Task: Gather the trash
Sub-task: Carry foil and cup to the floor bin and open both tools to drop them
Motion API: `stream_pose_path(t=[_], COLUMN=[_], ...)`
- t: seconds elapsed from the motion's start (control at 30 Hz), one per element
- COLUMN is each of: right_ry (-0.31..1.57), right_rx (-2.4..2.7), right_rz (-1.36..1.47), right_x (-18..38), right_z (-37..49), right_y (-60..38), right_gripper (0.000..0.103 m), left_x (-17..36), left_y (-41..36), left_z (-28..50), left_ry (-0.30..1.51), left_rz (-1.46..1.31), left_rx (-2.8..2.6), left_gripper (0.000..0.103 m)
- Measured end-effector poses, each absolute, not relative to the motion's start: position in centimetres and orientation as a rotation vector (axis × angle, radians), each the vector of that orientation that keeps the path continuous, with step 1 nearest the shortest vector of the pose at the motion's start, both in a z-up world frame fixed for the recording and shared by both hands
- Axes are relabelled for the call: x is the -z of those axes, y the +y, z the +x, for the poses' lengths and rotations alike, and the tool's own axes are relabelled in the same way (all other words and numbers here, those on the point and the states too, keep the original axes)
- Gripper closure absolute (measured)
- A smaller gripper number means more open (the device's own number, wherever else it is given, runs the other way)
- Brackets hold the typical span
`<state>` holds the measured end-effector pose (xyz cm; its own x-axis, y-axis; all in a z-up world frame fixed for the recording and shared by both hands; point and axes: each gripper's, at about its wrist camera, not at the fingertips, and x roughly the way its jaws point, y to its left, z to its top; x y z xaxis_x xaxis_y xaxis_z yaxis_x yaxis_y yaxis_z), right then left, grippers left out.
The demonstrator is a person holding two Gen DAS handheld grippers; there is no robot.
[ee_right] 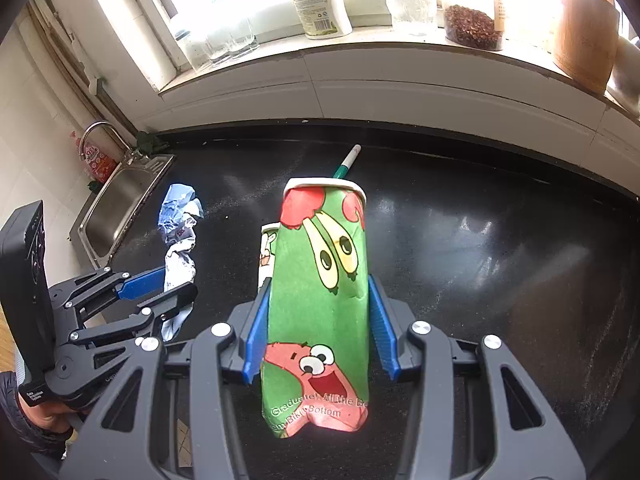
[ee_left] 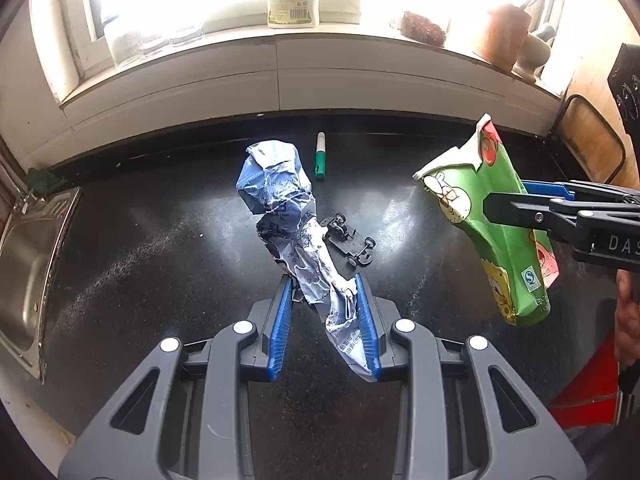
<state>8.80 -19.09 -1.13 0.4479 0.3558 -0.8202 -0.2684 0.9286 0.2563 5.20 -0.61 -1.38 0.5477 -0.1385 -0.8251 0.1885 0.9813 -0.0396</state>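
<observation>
A black, glossy kitchen counter [ee_left: 168, 240] is filling the middle of both views, running under a bright window sill [ee_left: 360, 46] across the top of the frame, with a steel sink [ee_left: 28, 272] sitting at the left edge. On the sill a white bottle [ee_left: 292, 4] is standing at top center, and a jar of brown flakes [ee_right: 472, 26] is showing toward the upper right.

In the lower center of the left wrist view, the left gripper [ee_left: 325, 280] is clamping a crumpled blue-and-white wrapper [ee_left: 288, 216] between its blue pads; the wrapper is rising up above the counter toward mid-frame. At the right of that view, the right gripper [ee_left: 508, 200] is squeezing a crushed green paper cup [ee_left: 492, 216], holding it off the counter.

In the right wrist view, that cup [ee_right: 324, 288] is filling the center, its white rim pointing up the frame and its cartoon print facing the camera, pinched between the pads at its sides.

A green-and-white marker [ee_left: 321, 156] is lying on the counter near the back edge, and a small overturned toy car [ee_left: 348, 246] is lying just right of the wrapper.
</observation>
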Motion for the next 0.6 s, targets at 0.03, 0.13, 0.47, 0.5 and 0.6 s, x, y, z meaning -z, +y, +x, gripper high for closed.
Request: stream_pose_path(t=[0.03, 0.13, 0.47, 0.5, 0.6], right_ry=[1.034, 1.022, 1.015, 1.019, 1.04], right_rx=[-0.393, -0.424, -0.713, -0.749, -0.888], right_rz=[0.091, 0.07, -0.089, -0.107, -0.178], right_x=[1.0, 0.4, 0.1, 0.2, 1.1], right_z=[8.8, 8.6, 7.0, 6.5, 4.1], right_y=[-18.8, -17.2, -3.2, -1.5, 5.3], right_gripper=[0.058, 0.057, 0.057, 0.057, 0.057], left_x=[1.3, 0.7, -0.6, -0.5, 0.4], left_y=[-0.3, 0.7, 11.6, 13.1, 17.5], left_z=[5.0, 4.1, -4.3, -5.8, -10.8], left_ry=[0.968, 0.954, 0.914, 0.917, 0.937], left_rz=[0.053, 0.038, -0.091, -0.106, -0.165], left_rx=[0.186, 0.154, -0.145, -0.191, -0.327], left_gripper=[0.072, 0.072, 0.072, 0.072, 0.072])
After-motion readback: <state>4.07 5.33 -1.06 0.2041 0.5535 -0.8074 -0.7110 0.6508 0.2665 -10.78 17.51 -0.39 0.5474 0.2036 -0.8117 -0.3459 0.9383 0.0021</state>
